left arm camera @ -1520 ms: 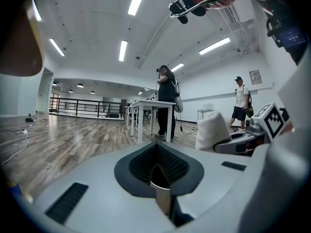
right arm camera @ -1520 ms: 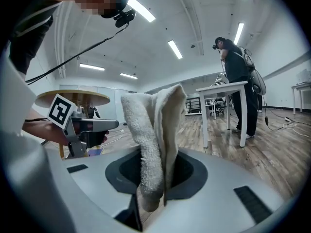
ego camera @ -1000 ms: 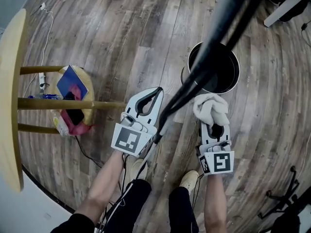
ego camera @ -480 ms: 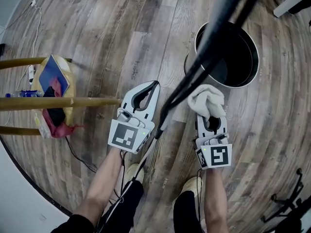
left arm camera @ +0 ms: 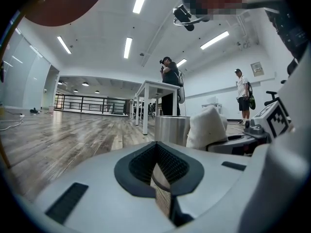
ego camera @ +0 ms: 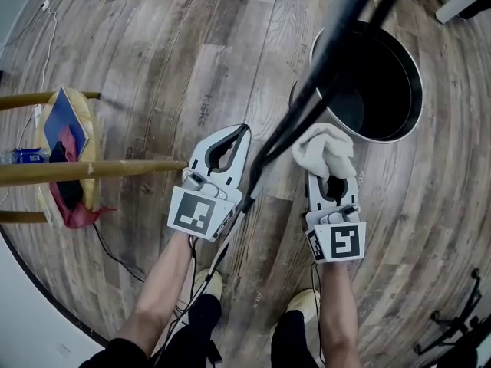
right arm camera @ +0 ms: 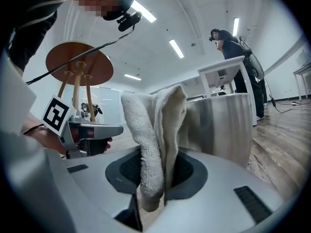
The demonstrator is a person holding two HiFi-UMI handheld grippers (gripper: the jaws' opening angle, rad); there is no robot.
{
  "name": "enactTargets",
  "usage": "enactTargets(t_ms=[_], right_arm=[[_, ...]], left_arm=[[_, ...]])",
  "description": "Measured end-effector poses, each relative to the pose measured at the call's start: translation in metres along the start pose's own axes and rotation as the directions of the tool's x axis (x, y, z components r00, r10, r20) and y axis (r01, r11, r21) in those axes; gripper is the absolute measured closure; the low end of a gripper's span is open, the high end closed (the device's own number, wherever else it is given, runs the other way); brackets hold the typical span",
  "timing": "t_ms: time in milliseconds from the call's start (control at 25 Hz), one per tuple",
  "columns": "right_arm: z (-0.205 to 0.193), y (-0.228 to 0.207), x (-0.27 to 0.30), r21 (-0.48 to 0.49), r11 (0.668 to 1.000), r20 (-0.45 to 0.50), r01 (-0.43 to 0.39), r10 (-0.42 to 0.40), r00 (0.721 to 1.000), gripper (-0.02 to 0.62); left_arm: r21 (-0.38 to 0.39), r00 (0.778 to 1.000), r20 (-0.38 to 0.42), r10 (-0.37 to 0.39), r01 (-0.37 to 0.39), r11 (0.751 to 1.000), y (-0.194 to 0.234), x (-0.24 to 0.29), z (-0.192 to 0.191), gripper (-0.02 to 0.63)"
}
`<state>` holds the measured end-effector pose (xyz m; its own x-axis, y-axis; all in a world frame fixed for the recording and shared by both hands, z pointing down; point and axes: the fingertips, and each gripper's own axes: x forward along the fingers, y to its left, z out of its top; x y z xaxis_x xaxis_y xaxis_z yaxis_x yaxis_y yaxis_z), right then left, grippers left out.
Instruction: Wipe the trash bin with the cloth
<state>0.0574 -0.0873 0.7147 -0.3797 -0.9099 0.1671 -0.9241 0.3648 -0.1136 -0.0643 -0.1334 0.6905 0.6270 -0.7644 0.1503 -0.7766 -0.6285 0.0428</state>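
Two grippers in view, held side by side above the wood floor [ego camera: 153,52], both pointing away from the person. Left gripper [ego camera: 242,133]: jaws closed tip to tip, nothing between them; the left gripper view [left arm camera: 156,149] shows only floor through the slit behind the tips. Right gripper [ego camera: 330,171]: jaws clamped on a white cloth [ego camera: 326,148]; in the right gripper view [right arm camera: 155,178] the cloth [right arm camera: 155,130] stands up from between the pads in a folded bunch. Trash bin [ego camera: 383,83]: round, metal-sided, dark inside, upright on the floor just ahead of the right gripper. Cloth sits at the bin's near rim in the head view; the right gripper view puts the bin wall [right arm camera: 223,125] directly behind the cloth. Contact between the two cannot be judged. Left gripper view has the bin [left arm camera: 172,127] ahead and the cloth [left arm camera: 209,127] just to its right. Wooden stool [ego camera: 92,171] at the left, with a yellow bag [ego camera: 73,102] beneath it, well apart from the bin. Dark blurred pole [ego camera: 330,60] crosses the head view diagonally.
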Motion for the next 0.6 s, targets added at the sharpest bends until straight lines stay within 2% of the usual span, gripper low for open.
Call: enactTargets(t_ms=[240,600], right_arm=[[-0.001,-0.008,-0.002,-0.005,1.0,0.013,0.022,-0.022,1.0,0.5],[0.005,-0.052,-0.031,-0.025,0.994,0.029,0.103,-0.103,0.994,0.5]], left_arm=[[-0.002,1.0,-0.001,-0.007,0.007,1.0,-0.005,0.005,-0.006,0.611],[0.009,0.999,0.019,-0.03,0.029,1.0,-0.026,0.018,-0.001,0.611]])
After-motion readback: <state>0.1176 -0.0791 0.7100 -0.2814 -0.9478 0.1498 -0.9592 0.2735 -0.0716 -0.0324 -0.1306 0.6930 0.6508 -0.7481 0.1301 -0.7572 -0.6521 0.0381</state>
